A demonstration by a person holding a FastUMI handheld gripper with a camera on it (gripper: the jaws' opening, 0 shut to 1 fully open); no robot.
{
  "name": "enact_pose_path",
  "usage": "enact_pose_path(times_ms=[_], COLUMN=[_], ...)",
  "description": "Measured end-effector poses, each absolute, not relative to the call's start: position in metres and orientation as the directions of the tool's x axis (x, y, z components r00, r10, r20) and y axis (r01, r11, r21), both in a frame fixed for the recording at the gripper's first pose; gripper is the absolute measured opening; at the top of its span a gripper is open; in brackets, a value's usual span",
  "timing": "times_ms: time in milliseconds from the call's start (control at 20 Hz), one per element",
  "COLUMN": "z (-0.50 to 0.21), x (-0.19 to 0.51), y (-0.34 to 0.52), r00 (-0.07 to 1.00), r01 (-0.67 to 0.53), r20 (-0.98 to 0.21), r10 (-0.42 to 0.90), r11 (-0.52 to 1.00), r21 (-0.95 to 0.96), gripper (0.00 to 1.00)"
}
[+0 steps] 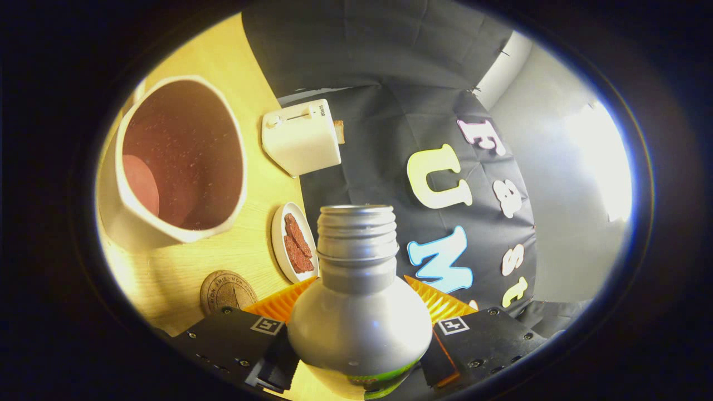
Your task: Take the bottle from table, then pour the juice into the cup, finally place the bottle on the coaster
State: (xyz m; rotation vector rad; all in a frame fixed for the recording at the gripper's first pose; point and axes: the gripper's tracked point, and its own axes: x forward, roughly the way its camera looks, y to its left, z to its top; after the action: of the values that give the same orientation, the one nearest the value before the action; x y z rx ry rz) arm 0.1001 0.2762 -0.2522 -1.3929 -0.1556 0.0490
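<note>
Between your fingers (pixel 356 345) you are gripping the bottle (pixel 359 301), both pressing its sides. Cup (pixel 178 161) is lying at ten o'clock, toaster (pixel 301 136) at eleven, plate (pixel 292 242) and coaster (pixel 225 292) nearer.

The bottle (pixel 359 312) is plain silver metal, with a small green and dark label at its near end. The cup (pixel 181 161) is white outside and dull reddish-brown inside, with fine pale specks. The table (pixel 245 245) is light yellow wood with a thin grain. The toaster (pixel 301 136) is cream white. The small plate (pixel 281 245) is white and carries dark red-brown pieces (pixel 297 243). The round coaster (pixel 225 292) is brown with an embossed pattern. The ribbed pads (pixel 281 303) beside the bottle's shoulder look orange.
</note>
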Motion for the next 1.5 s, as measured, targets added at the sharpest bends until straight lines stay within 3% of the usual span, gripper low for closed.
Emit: enact_pose_path(times_ms=[1500], z=[-0.21], x=[0.086], y=[0.3], r00=[0.957], r01=[0.184], r20=[0.138], r10=[0.254], r11=[-0.167], r21=[-0.969], gripper=[0.84])
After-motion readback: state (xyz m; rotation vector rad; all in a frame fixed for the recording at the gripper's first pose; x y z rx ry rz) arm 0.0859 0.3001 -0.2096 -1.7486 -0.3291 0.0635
